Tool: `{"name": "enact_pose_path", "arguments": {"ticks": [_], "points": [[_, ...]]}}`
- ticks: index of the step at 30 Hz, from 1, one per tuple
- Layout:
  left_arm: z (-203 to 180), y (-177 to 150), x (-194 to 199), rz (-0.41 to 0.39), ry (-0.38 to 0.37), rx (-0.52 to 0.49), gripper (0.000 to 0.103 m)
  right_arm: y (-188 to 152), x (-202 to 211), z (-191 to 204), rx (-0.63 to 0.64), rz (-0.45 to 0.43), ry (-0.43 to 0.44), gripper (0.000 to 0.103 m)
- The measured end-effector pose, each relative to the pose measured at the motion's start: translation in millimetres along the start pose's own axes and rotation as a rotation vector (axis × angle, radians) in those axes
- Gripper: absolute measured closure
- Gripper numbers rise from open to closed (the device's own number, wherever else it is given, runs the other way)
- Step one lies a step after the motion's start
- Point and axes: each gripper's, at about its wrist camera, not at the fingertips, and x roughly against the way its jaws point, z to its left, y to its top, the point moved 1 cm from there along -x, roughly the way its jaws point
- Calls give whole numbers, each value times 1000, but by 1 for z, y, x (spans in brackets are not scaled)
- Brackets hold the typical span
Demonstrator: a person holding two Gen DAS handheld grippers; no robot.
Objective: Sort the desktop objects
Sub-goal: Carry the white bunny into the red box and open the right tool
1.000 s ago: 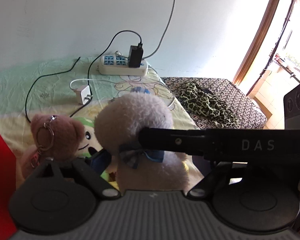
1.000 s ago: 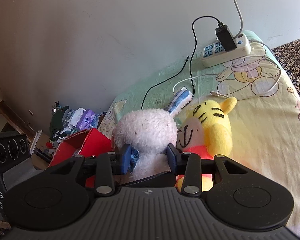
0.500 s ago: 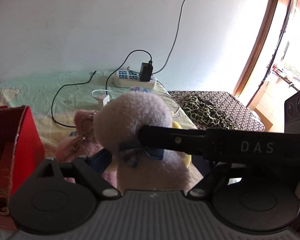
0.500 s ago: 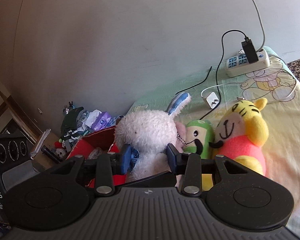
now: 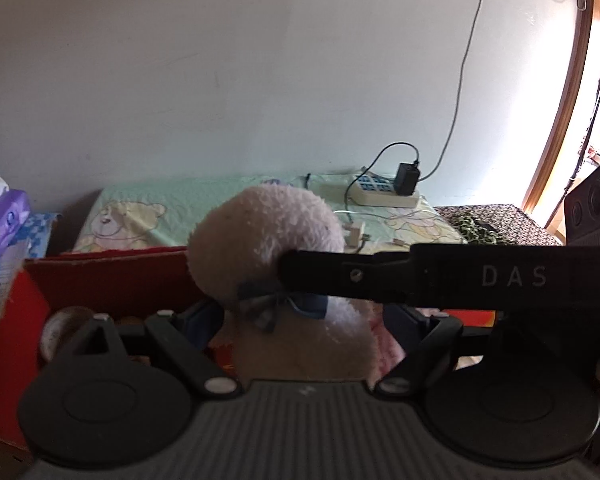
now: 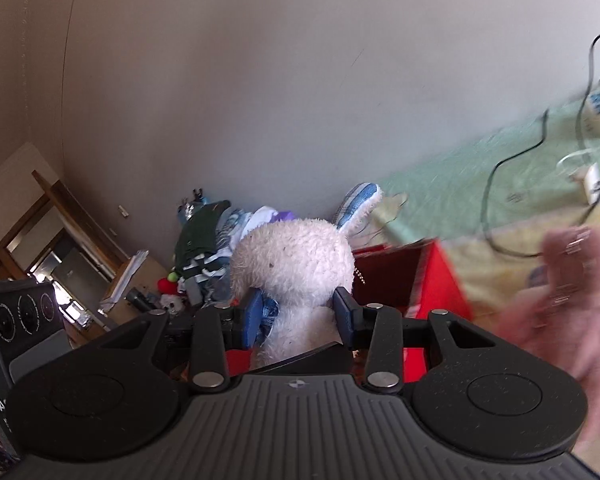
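Over the red box (image 6: 432, 276) — white plush rabbit (image 6: 296, 268), blue bow at neck, one striped ear up, hanging pinched at the neck between the blue pads of the right gripper (image 6: 298, 314), fingers narrowed onto it. Being flanked by the left gripper (image 5: 300, 320) as well, fingers either side of the body; contact not clear, so grip cannot be told. Box already holding a few small items, not identifiable. Remaining on the bedsheet (image 6: 452, 184): pink plush bear (image 6: 568, 288) with keyring, blurred, beside the box. Sorting judged partly done — rabbit not yet released. Legible writing: "DAS" in pale letters on a black bar across the left view.
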Motion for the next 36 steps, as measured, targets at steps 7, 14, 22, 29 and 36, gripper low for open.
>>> {"name": "enact_pose_path", "arguments": {"ticks": [7, 14, 22, 29, 36], "points": [[79, -7, -2, 99, 64, 19, 18, -17, -78, 20, -140, 116, 28, 61], [137, -17, -5, 159, 79, 16, 16, -27, -126, 27, -239, 210, 26, 62], [168, -19, -18, 203, 135, 11, 18, -31, -165, 21, -330, 301, 17, 62], [172, -20, -22, 197, 196, -50, 21, -34, -180, 22, -339, 370, -69, 62], [169, -24, -23, 184, 235, -85, 23, -40, -189, 2, -458, 466, -8, 55]]}}
